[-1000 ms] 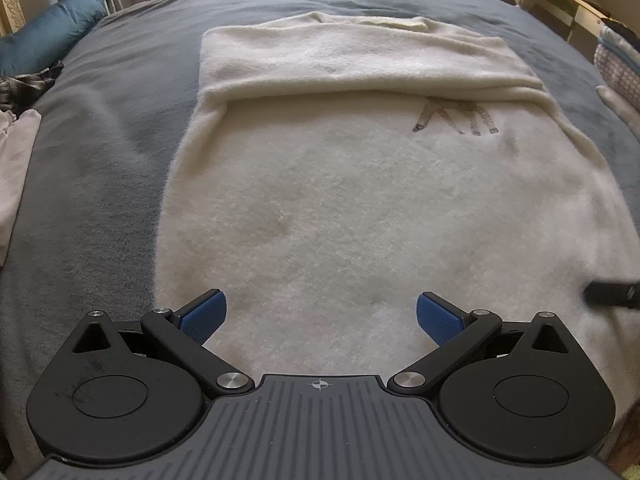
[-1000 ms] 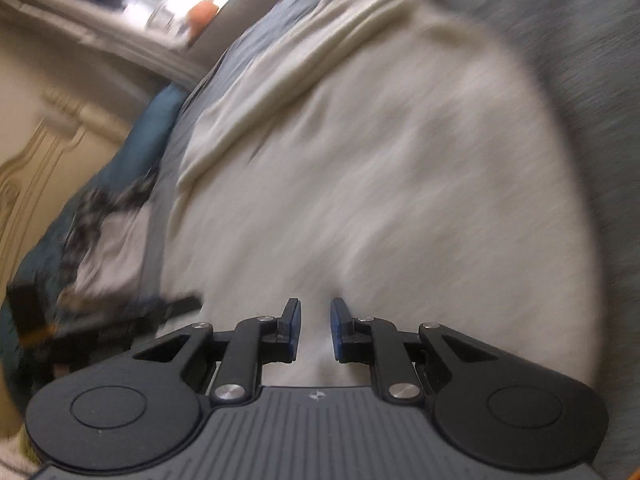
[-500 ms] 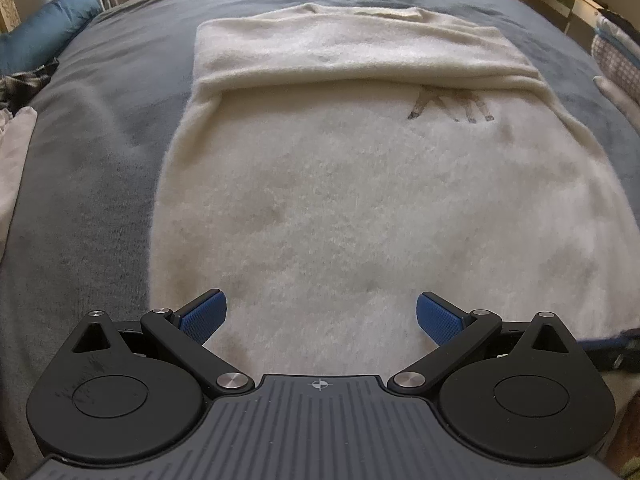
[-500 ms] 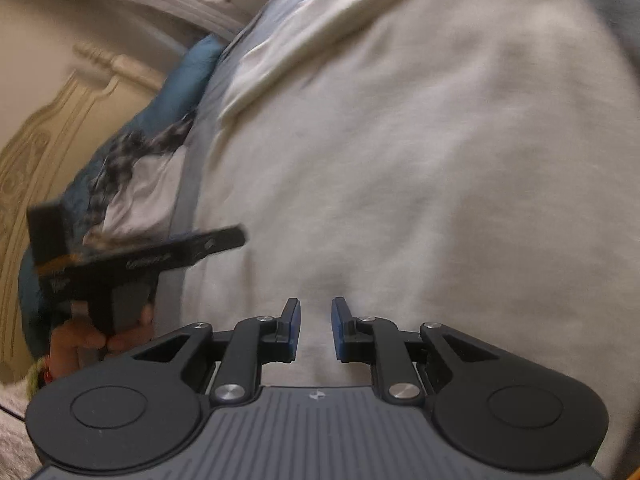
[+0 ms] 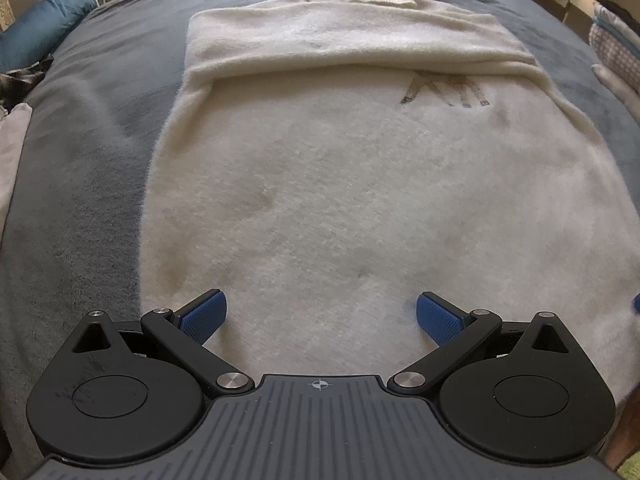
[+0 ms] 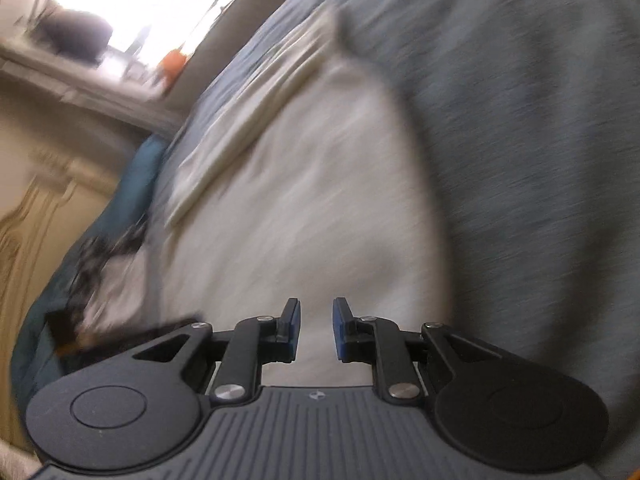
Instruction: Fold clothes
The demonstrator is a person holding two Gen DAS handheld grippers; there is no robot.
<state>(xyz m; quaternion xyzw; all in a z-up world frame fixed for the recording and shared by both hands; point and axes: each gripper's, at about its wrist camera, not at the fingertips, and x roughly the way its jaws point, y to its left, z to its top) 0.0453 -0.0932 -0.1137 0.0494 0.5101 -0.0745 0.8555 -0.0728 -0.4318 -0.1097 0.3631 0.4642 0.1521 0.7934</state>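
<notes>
The left gripper [image 5: 320, 316], spread wide, and right gripper [image 6: 316, 328], narrowly parted and empty, are hovering over the cream sweater's [image 5: 360, 200] near hem, needing to pinch it for the next fold

No readable wording appeared in either view. The cream fleece garment [image 5: 360, 200] spread on the grey-blue bed cover [image 5: 80, 200] bore a dark printed mark [image 5: 444, 90] of slanted strokes near its folded far end, too faint and partly covered to make out.

One cream garment [image 5: 352, 184], two pillows [image 5: 36, 36].
</notes>
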